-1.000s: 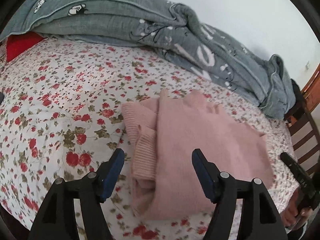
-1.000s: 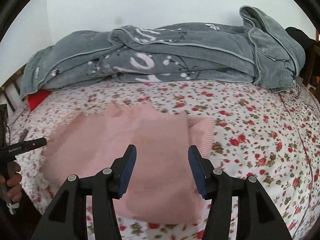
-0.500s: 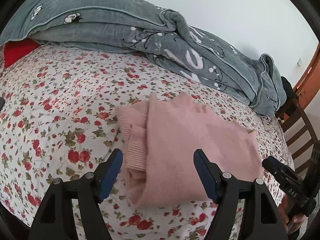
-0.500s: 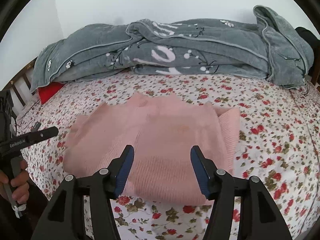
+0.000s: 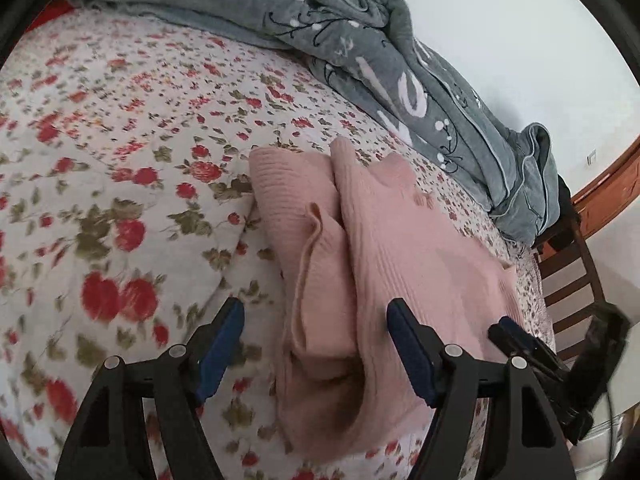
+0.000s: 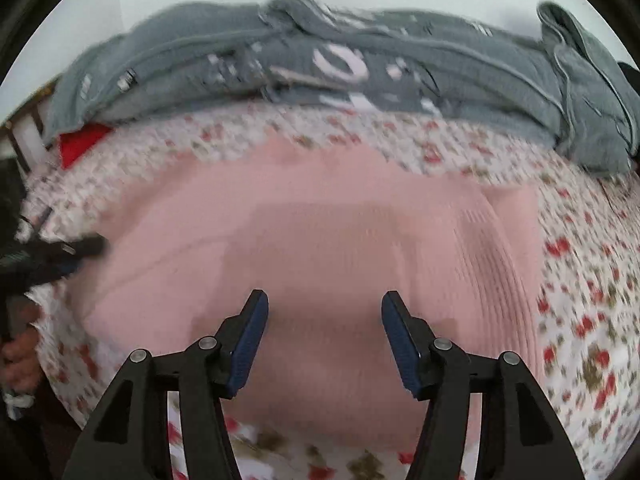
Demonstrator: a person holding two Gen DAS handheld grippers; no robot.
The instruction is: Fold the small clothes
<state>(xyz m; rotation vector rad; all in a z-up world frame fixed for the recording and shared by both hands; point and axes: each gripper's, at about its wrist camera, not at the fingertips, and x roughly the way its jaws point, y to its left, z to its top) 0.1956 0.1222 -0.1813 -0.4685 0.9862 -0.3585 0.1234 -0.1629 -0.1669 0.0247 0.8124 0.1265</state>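
Observation:
A folded pink knit sweater [image 5: 384,264] lies on the flowered bedsheet [image 5: 120,160]. My left gripper [image 5: 316,316] is open and empty, just above the sweater's near left end, where a ribbed sleeve is tucked under the body. In the right wrist view the sweater [image 6: 320,248] fills the middle, blurred. My right gripper [image 6: 324,312] is open and empty, low over the sweater's near edge. The right gripper also shows at the lower right of the left wrist view [image 5: 520,344]; the left gripper shows at the left edge of the right wrist view [image 6: 76,246].
A grey blanket [image 5: 400,64] is bunched along the far side of the bed, also in the right wrist view [image 6: 360,76]. A red pillow [image 6: 80,140] sits at the far left. A wooden chair [image 5: 568,280] stands beyond the bed's right end.
Both grippers have moved closer and lower toward the sweater, which now looks larger in both views. Both stay open. The sweater has not moved.

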